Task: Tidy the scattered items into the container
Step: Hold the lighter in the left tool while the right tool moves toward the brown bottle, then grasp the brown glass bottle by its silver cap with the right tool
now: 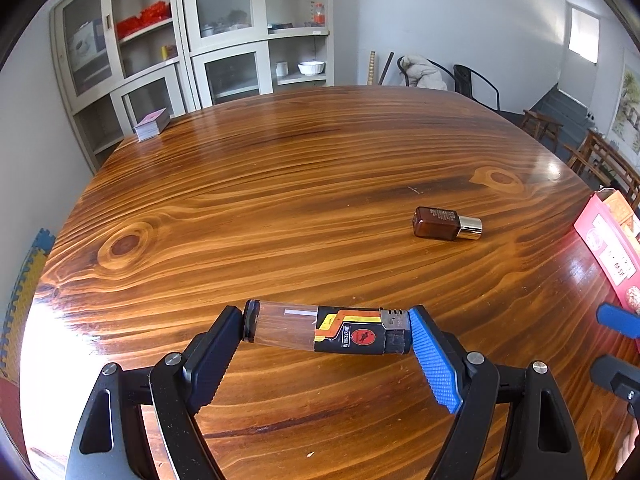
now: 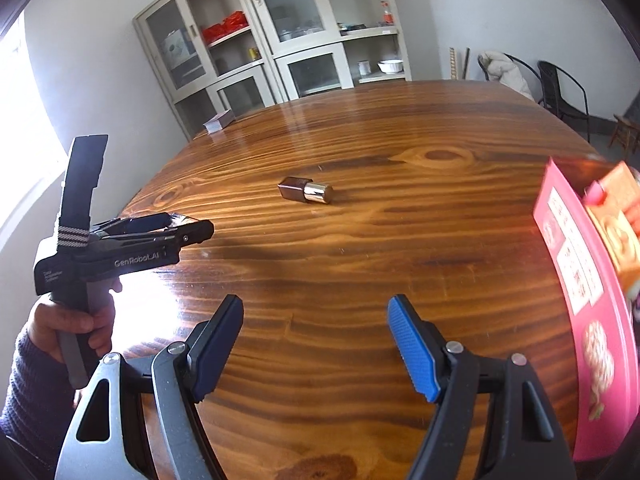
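My left gripper (image 1: 326, 328) is shut on a lighter (image 1: 326, 328) with a clear tank and a black, orange and yellow label, gripped end to end just above the wooden table (image 1: 280, 200). A small brown bottle (image 1: 446, 223) with a silver cap lies on its side farther right; it also shows in the right wrist view (image 2: 306, 191). My right gripper (image 2: 316, 320) is open and empty over the table. The pink container box (image 2: 584, 292) stands at the right edge, also in the left wrist view (image 1: 608, 240). The left gripper's body (image 2: 128, 248) shows at the left.
A stack of cards (image 1: 152, 124) lies at the table's far left corner. Cabinets (image 1: 224, 36) stand behind the table; chairs (image 1: 476, 80) stand at the far right.
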`<state>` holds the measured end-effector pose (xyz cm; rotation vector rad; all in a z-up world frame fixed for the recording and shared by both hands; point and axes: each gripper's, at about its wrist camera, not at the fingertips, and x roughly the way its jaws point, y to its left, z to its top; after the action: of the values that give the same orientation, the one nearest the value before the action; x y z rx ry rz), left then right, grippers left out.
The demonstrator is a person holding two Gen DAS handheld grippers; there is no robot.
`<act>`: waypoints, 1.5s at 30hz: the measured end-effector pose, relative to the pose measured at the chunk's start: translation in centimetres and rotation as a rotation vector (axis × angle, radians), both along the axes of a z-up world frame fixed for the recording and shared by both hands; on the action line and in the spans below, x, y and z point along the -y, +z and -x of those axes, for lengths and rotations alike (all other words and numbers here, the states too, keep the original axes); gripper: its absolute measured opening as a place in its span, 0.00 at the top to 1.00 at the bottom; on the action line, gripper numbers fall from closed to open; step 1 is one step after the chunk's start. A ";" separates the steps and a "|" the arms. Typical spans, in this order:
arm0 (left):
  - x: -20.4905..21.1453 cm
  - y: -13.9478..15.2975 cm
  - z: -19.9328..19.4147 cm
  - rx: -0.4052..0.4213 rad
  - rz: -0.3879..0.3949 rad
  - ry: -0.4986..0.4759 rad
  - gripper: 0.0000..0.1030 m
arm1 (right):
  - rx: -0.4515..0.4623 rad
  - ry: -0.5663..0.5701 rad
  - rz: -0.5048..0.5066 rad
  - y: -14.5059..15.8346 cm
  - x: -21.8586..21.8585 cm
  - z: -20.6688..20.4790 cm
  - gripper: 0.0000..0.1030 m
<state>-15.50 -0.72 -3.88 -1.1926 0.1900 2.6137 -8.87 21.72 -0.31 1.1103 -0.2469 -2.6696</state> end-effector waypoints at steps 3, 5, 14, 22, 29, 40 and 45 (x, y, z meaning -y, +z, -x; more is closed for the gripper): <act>0.2 -0.1 0.0 0.003 0.001 0.009 0.18 | 0.005 0.016 -0.017 -0.1 0.5 0.9 0.24; 0.2 -0.1 0.0 0.004 -0.001 0.011 0.18 | 0.013 0.024 -0.026 -0.3 0.8 1.5 0.24; 0.6 0.0 0.1 0.007 -0.012 0.018 0.18 | 0.038 0.060 -0.058 -0.8 1.9 3.3 0.24; 1.6 0.3 0.4 0.007 -0.035 0.046 0.18 | 0.050 0.080 -0.059 -0.9 1.8 5.0 0.24; 3.2 1.1 0.6 -0.010 -0.056 0.079 0.18 | 0.066 0.102 -0.049 -1.1 1.9 7.3 0.24; 2.8 0.7 0.7 0.006 -0.058 0.064 0.18 | 0.051 0.170 -0.168 -0.7 4.3 12.8 0.24; 2.4 0.1 0.8 0.019 -0.050 0.055 0.18 | 0.098 0.207 -0.192 -1.7 4.9 15.0 0.48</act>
<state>-16.30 -3.12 -3.79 -1.2216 0.0897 2.6365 -23.88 16.87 -2.05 1.2494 0.1061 -2.4986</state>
